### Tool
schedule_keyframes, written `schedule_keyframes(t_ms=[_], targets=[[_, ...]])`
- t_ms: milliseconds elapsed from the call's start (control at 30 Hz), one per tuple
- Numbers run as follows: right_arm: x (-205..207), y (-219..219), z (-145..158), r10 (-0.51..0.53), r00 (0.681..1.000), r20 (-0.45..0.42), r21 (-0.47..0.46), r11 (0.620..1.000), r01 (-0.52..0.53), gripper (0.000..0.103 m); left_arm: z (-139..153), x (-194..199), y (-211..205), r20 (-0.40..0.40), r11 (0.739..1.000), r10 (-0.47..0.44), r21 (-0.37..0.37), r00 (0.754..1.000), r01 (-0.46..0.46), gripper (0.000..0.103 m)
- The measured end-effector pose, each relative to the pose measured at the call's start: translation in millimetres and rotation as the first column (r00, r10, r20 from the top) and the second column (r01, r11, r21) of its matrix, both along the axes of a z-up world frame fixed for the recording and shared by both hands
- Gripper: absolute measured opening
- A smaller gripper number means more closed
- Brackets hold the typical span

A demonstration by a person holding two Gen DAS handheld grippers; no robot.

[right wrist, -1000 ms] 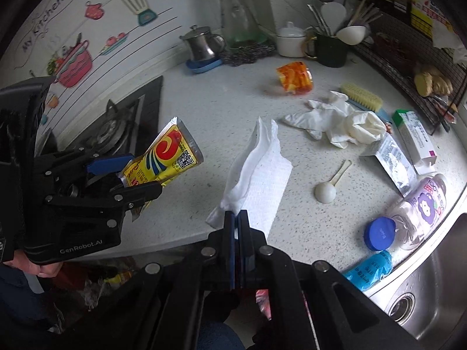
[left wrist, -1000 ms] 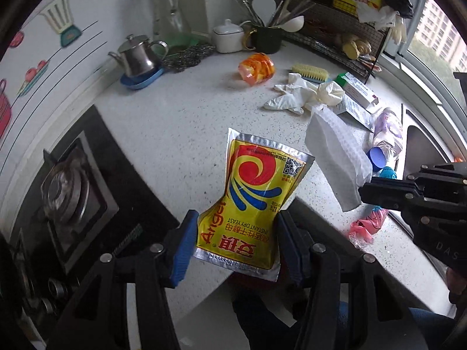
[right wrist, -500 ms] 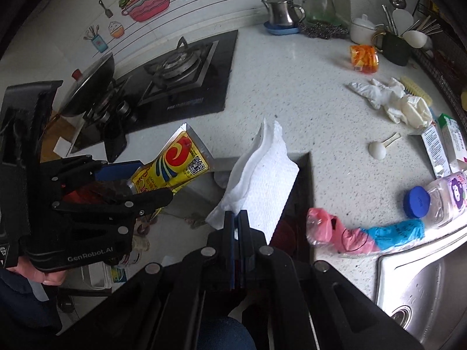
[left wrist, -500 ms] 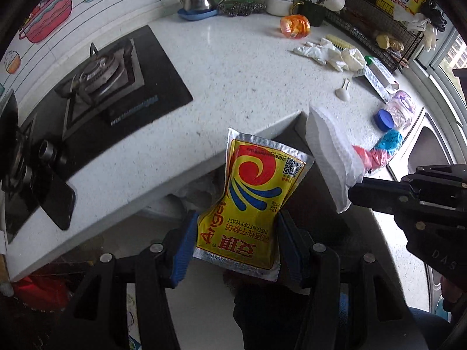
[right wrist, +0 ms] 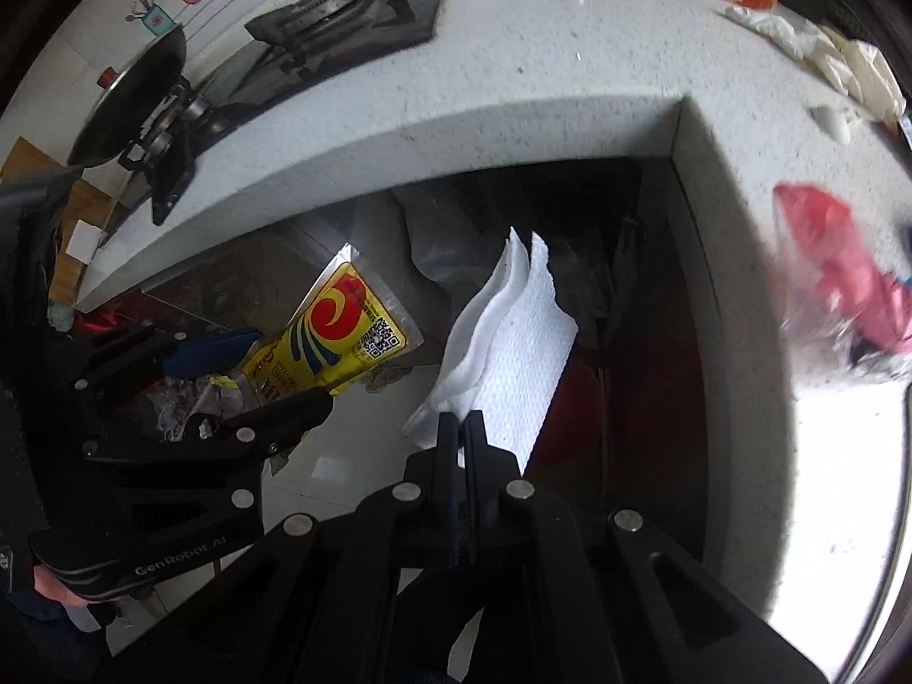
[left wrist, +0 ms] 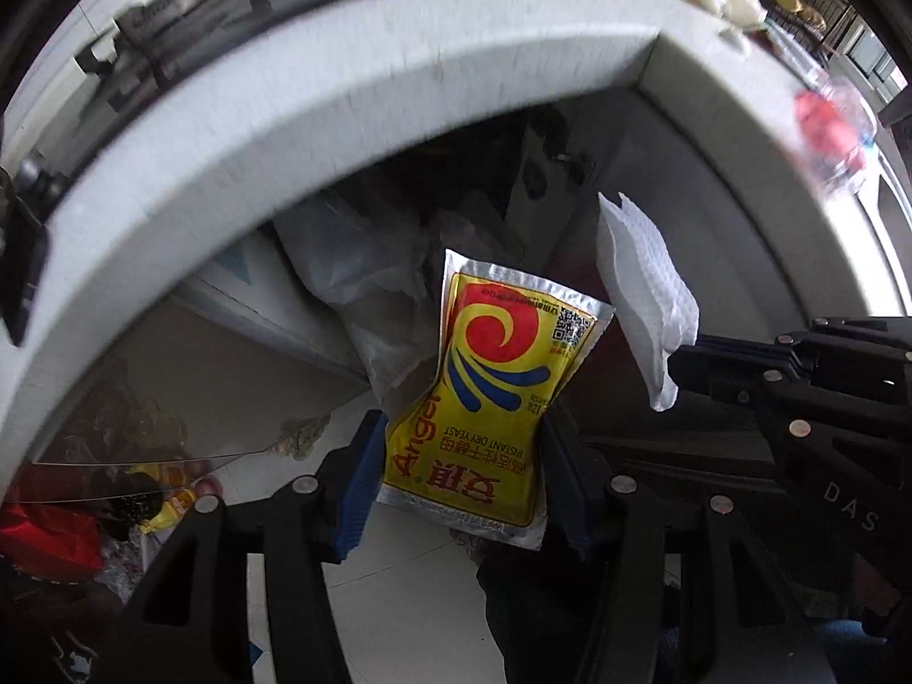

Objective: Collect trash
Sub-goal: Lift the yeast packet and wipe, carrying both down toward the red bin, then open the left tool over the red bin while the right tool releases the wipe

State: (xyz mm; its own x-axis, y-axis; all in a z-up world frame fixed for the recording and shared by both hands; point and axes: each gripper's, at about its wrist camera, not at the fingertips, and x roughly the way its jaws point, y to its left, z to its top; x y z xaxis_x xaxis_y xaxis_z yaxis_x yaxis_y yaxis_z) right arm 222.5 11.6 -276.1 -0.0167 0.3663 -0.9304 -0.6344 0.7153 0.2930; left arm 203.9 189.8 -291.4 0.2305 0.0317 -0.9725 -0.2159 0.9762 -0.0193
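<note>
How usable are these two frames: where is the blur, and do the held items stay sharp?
Left wrist: yeast packet and left gripper are sharp; the countertop and stove are smeared, bowed by the fisheye. Right wrist: paper towel and right gripper are crisp; the pink bag is streaked, and glare washes out the lower right.

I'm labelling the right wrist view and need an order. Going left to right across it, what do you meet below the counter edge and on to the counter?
Left gripper → yeast packet → paper towel, pinched in the right gripper → pink plastic bag on the countertop.
</note>
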Motion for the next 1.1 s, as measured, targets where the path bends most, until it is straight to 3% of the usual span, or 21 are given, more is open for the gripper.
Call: schedule_keyframes(t_ms=[300,567,800,1000,1100], targets=[[1,12,-123,-0.064,0.996,-0.059,-0.073,0.996,0.06,0.002,-137,7,15,-0.041,0.998,0.007,-0.065,0.999,-0.009,0.053],[13,13,-200,-0.176,0.984,-0.026,-0.08,0.982,0.174,0.002,-237,25,9,-0.082,0.99,-0.054,-0.133,0.995,0.042,0.053],[22,2,-228,-0.206,0.978,-0.028,-0.097,0.975,0.203,0.002,-251,41,9,-0.057,0.987,-0.081,-0.145,0.995,0.072,0.06],[22,-12,-222,-0.236,0.971,-0.044,-0.084,0.969,0.232,0.002,-242,43,5,-0.08,0.989,-0.113,-0.105,0.99,0.104,0.065],[20,-14,-215,-0.228,0.973,-0.041,-0.077,0.971,0.225,0.002,-229,40,8,-0.037,0.99,-0.111,-0.087,0.993,0.108,0.065]])
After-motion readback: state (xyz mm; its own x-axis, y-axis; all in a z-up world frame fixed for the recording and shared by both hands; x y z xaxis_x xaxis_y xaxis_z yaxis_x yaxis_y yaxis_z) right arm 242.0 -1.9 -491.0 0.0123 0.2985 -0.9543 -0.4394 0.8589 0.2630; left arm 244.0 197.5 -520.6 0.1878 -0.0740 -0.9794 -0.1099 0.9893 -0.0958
